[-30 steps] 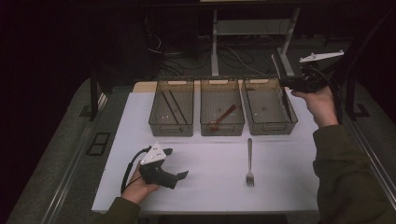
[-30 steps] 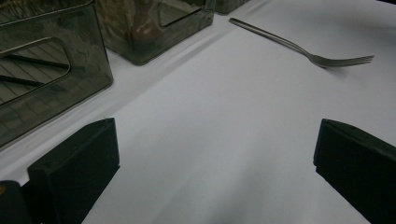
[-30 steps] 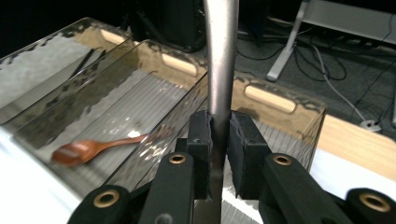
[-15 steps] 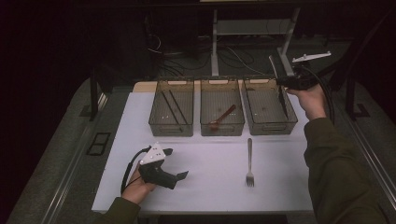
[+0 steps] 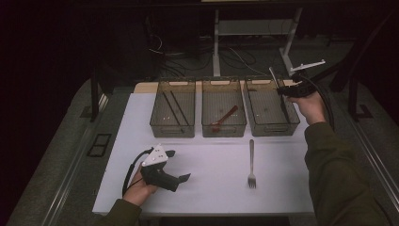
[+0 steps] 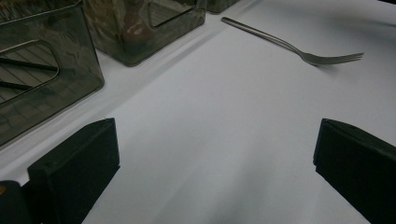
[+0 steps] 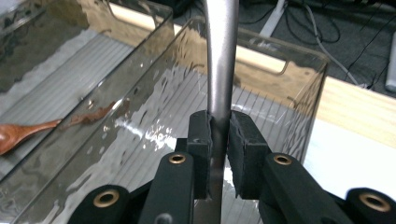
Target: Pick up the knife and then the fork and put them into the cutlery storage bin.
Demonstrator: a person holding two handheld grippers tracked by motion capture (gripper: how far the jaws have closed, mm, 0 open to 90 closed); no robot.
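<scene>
My right gripper (image 5: 287, 89) hovers over the right-hand clear bin (image 5: 273, 128), shut on a slim metal utensil (image 5: 277, 84) that slants down into that bin. In the right gripper view the pads clamp the shiny handle (image 7: 219, 70), and my right gripper (image 7: 219, 126) points into the bin (image 7: 280, 51); the utensil's working end is hidden. My left gripper (image 5: 179, 165) rests on the white mat (image 5: 211, 188) at the front left, open with nothing between its jaws (image 6: 215, 154). A metal fork (image 5: 251, 165) lies on the mat, tines toward the front (image 6: 299, 49).
Three clear bins stand in a row at the back of the mat. The left bin (image 5: 172, 128) holds black chopsticks (image 5: 171, 110), the middle bin (image 5: 224, 129) a wooden spoon (image 5: 225, 117) (image 7: 28, 130). Cables and table legs lie beyond the table.
My right hand has come down and slightly left with the metal utensil, whose lower end now reaches into the right bin. The left gripper and the fork have stayed put.
</scene>
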